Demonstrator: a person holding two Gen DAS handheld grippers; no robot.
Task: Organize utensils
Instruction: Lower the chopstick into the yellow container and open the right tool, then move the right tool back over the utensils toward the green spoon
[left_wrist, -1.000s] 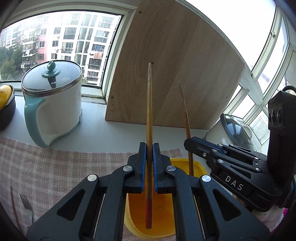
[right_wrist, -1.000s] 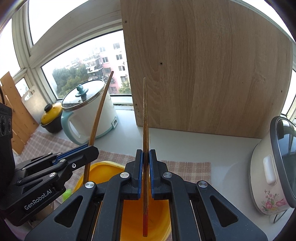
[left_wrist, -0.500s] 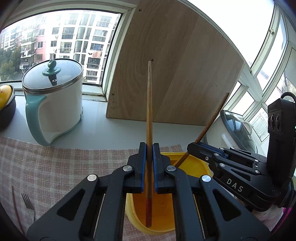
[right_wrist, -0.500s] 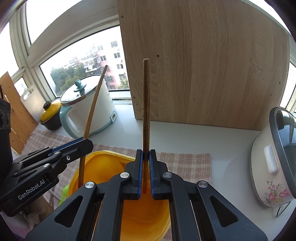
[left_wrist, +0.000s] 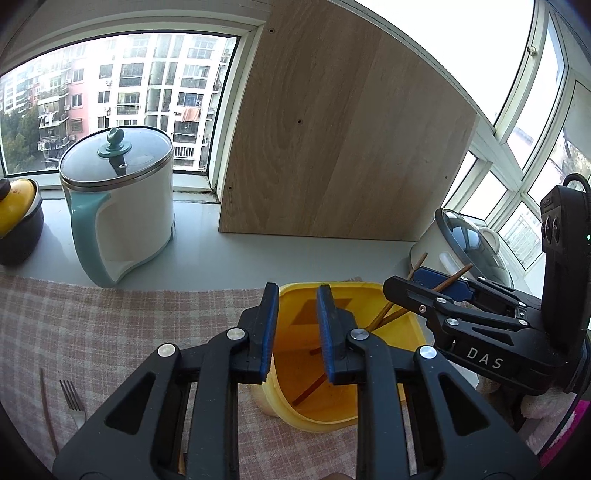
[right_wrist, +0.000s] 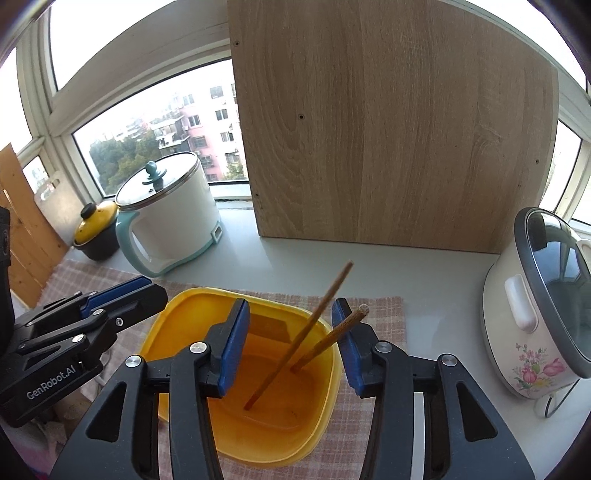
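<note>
A yellow plastic container (right_wrist: 177, 314) stands on the checked cloth under both grippers. Two wooden chopsticks (right_wrist: 317, 321) lie loose in it, tips on the bottom, leaning toward its right rim; in the left wrist view the chopsticks (left_wrist: 384, 317) show behind my fingers. My right gripper (right_wrist: 290, 328) hangs over the container with its jaws opening and no pad pressing on a stick. My left gripper (left_wrist: 297, 317) is also opening, with nothing between its jaws. Each gripper shows in the other's view: the left gripper (right_wrist: 147, 291), the right gripper (left_wrist: 406, 282).
A fork (left_wrist: 72, 400) and another thin stick (left_wrist: 46, 406) lie on the cloth (left_wrist: 129, 332) at the far left. A white and teal electric pot (left_wrist: 122, 206), a wooden board (left_wrist: 332, 147), a flowered rice cooker (right_wrist: 546, 314) and a yellow-lidded pot (right_wrist: 96, 229) stand behind.
Both grippers were shut on upright chopsticks. Both have let go, their jaws now stand apart, and the two chopsticks have dropped into the yellow container and tipped to the right.
</note>
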